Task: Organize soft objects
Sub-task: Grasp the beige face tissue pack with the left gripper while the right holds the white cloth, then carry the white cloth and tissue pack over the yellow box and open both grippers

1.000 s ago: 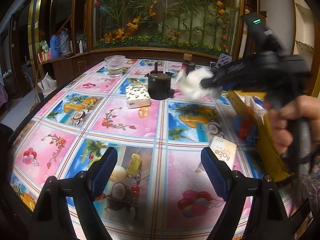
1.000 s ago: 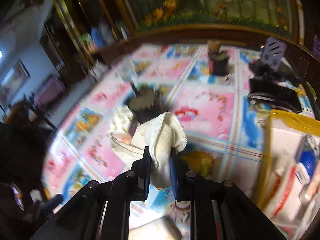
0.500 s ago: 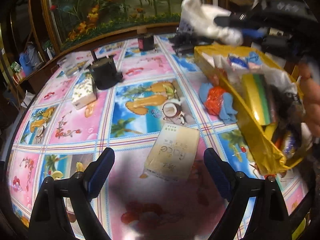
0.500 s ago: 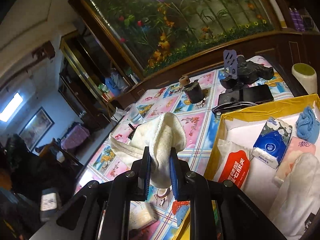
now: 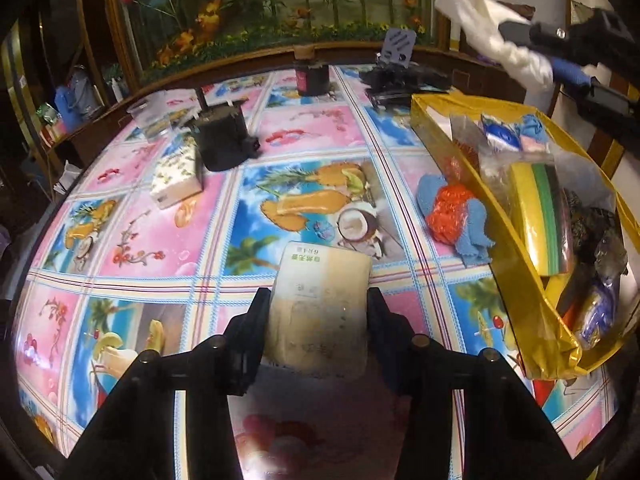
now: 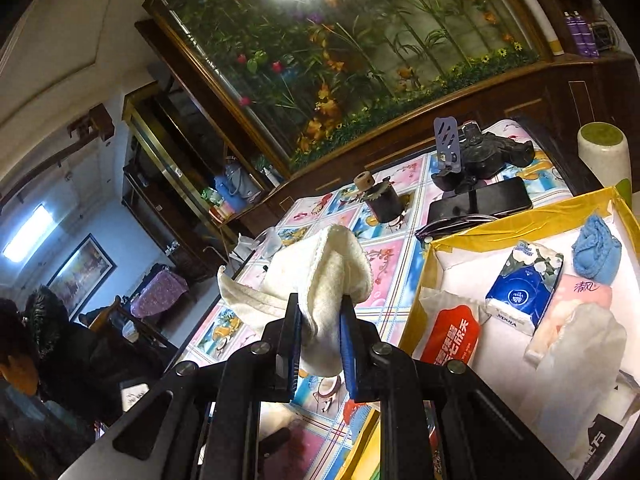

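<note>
The left gripper (image 5: 318,312) had just been closing, and its two black jaws stood against the long sides of a cream tissue pack (image 5: 320,304) that lay flat on the table (image 5: 168,236). The pack sat squarely between the jaws, its long axis running straight ahead, away from the camera, so the jaws crossed its narrow width. They looked pressed to its sides; the pack was not lifted.

The right gripper (image 6: 320,322) was nearly closed, its blue-padded jaws pinching a folded white towel (image 6: 332,276) that stuck up and forward from between them. It hung in the air above the table's patterned cloth, at the near left corner of the yellow box (image 6: 520,226).

That box was the collecting place, judging by the task. In the right wrist view it lay to the right of the towel and a little below, holding a red-labelled wipes pack (image 6: 450,338), a blue tissue pack (image 6: 524,290), a pink tissue pack (image 6: 572,308) and a blue cloth (image 6: 596,250). In the left wrist view the box (image 5: 516,248) stood to the right of the cream pack and well apart from it, with an orange mesh scrubber on a blue cloth (image 5: 452,210) lying on the table between them.

The right hand was the nearer to the box: its towel would likely need only a short carry rightward over the rim. The cream pack would probably have to rise first, then travel right, clearing the scrubber.
</note>
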Demonstrator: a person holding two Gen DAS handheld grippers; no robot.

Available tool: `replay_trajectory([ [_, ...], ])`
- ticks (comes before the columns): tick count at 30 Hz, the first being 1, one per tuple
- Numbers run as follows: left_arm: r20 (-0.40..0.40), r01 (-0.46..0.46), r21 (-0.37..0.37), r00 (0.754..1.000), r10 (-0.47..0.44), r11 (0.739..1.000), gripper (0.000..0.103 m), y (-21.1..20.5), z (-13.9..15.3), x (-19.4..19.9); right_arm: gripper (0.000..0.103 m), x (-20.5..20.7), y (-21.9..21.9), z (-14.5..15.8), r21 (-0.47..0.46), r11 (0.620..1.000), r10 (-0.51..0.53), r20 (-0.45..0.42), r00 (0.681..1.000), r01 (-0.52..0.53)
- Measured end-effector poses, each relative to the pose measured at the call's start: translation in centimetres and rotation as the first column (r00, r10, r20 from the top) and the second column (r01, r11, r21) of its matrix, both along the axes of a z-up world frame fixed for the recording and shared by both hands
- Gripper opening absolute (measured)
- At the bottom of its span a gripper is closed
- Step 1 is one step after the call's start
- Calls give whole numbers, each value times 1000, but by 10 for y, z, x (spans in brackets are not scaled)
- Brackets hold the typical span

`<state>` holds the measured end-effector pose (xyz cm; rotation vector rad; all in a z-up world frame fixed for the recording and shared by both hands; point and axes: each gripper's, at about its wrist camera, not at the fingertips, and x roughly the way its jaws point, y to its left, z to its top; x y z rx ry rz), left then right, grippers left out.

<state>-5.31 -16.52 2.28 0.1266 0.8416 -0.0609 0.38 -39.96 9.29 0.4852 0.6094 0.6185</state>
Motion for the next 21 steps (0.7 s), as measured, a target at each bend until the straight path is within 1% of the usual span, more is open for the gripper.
replay_trajectory([
  [5,74,-31,33,997,29,999,46,-4,15,-5,18,-5,7,-1,-28,1000,12,4,1000,-12],
  [9,97,-13,52,995,8,999,46,-14,24,-5,18,-6,3,-1,-20,1000,-8,0,1000,8],
  [12,103,6,65,995,-13,998,46,-23,28,-5,18,-5,-5,-2,-11,1000,-28,-2,1000,28],
  [21,111,60,74,991,-68,995,46,-48,38,-2,18,-4,-27,-2,13,997,-77,-17,997,78],
])
